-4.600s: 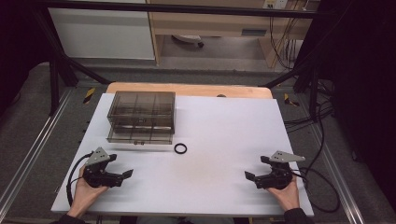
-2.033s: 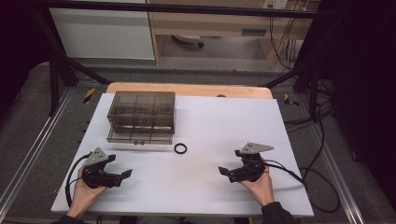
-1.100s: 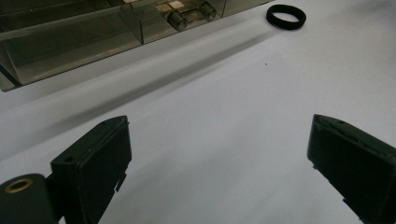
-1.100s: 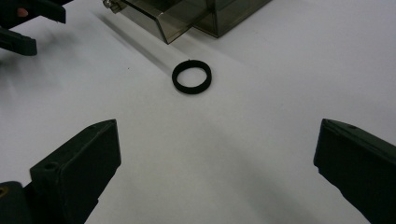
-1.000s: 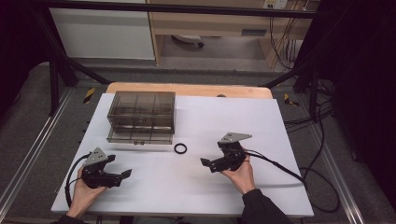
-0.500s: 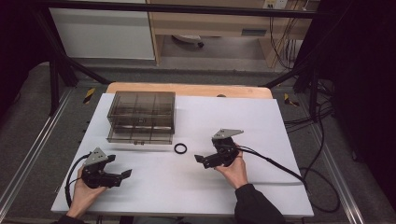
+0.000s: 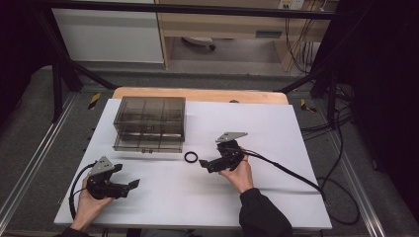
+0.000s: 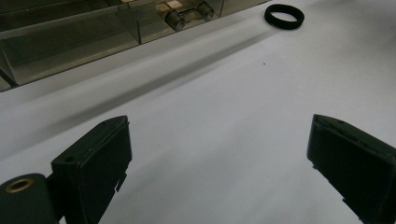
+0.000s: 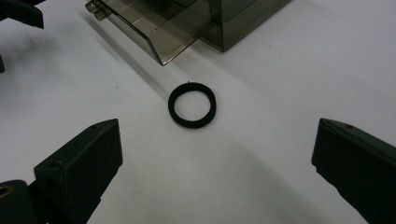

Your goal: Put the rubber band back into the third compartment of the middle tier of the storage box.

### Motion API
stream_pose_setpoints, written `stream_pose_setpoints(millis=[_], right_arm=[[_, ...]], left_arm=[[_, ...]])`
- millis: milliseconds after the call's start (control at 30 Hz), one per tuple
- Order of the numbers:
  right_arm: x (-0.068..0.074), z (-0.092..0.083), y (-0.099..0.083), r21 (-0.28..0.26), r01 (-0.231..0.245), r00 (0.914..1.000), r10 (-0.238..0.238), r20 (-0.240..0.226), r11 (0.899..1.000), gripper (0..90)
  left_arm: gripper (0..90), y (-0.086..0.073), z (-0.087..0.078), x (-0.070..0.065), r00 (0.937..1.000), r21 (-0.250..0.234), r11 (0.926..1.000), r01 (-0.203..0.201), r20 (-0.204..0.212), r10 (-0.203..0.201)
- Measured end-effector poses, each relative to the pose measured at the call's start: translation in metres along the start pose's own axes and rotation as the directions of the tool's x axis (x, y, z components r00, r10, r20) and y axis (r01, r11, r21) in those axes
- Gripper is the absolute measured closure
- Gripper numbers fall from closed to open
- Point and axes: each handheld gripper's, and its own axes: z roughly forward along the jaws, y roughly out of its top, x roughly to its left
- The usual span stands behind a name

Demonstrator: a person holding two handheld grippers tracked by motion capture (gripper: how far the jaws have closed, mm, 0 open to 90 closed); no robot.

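Note:
A small black ring [image 7: 190,157] [image 9: 192,104] lies flat on the white table [image 7: 276,133], just in front of a smoky clear drawer box [image 7: 150,123] [image 9: 187,23] whose lower drawer is pulled out a little. My right gripper [image 7: 203,164] [image 9: 218,126] is open, its tips a short way to the right of the ring and pointing at it, with nothing between them. My left gripper [image 7: 133,184] [image 8: 219,123] is open at the near left, empty, facing the box [image 8: 70,32] and the distant ring [image 8: 284,16].
The right gripper's cable [image 7: 291,173] trails right across the table and off its edge. A wooden edge [image 7: 197,94] runs behind the white surface. The left gripper's jaw [image 9: 18,11] appears at the right gripper view's top left corner.
My right gripper has moved from the near right corner leftward and away from the person, ending just beside the ring. The left gripper, ring and box have stayed put.

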Motion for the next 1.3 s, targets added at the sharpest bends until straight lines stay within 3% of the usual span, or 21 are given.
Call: stream_pose_setpoints(millis=[367,867,1000,1300], right_arm=[[0.001,0.021,0.008,0.003,-0.014,0.9999,0.014,0.010,1.000,6.4],[0.000,0.038,0.011,0.027,0.018,0.9991,-0.019,0.037,0.999,14.1],[-0.001,0.040,0.011,0.015,0.016,0.9994,-0.016,0.032,1.000,18.8],[-0.003,0.048,0.009,0.016,0.009,0.9994,-0.010,0.032,1.000,39.5]], left_arm=[[6.3,0.000,0.000,0.001,1.0000,-0.001,1.0000,0.002,0.000,-0.002],[6.6,0.000,0.000,0.000,1.0000,0.000,1.0000,0.002,0.002,-0.002],[6.6,0.000,0.000,0.000,1.0000,0.000,1.0000,0.003,0.001,-0.003],[6.7,0.000,0.001,0.000,1.0000,0.003,1.0000,0.002,0.002,-0.002]])
